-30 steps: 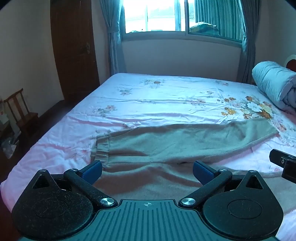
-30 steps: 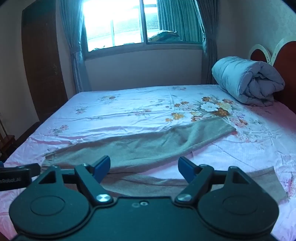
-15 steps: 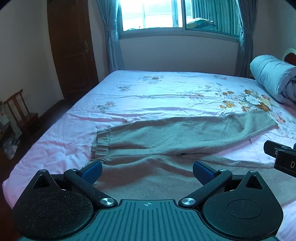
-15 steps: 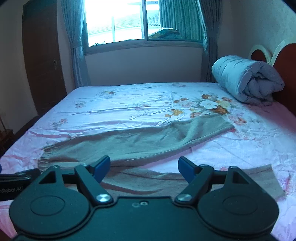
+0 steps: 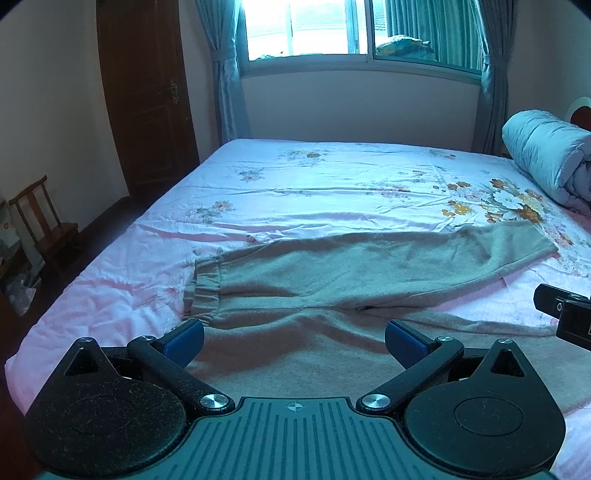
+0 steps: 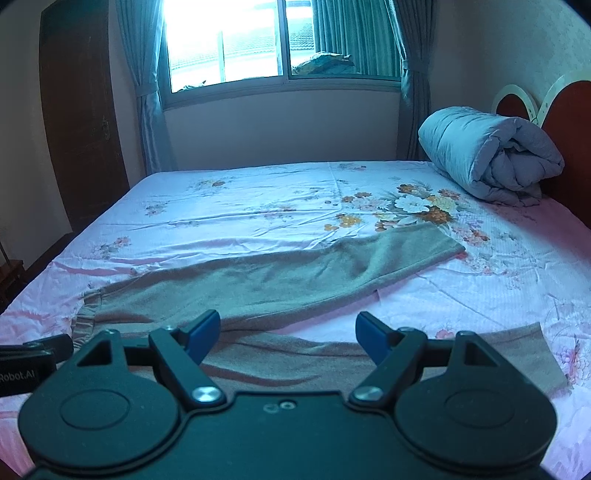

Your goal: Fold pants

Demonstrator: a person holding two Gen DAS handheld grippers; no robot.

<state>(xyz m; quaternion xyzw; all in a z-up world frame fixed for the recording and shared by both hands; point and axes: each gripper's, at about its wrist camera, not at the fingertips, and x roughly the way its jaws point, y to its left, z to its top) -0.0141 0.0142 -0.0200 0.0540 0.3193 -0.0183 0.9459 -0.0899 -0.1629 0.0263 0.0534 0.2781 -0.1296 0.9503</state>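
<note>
Grey-green pants (image 5: 351, 273) lie flat on the bed, waistband (image 5: 201, 291) to the left, the two legs spread apart toward the right. The far leg's cuff (image 6: 439, 243) rests by the flower print; the near leg's cuff (image 6: 535, 354) lies at the right. My left gripper (image 5: 293, 343) hovers open above the seat of the pants, near the waistband. My right gripper (image 6: 288, 332) is open over the near leg, with nothing between its blue pads. Each gripper's body shows at the edge of the other's view.
A pink floral sheet (image 5: 314, 192) covers the bed. A rolled grey quilt (image 6: 487, 155) lies against the red headboard (image 6: 569, 122) at the far right. A small wooden chair (image 5: 44, 218) and a dark door (image 5: 147, 92) stand left of the bed; a window (image 5: 332, 29) behind.
Both grippers have pulled back and risen a little, so more of the pants shows in each view. Both stay open; the pants have not moved.
</note>
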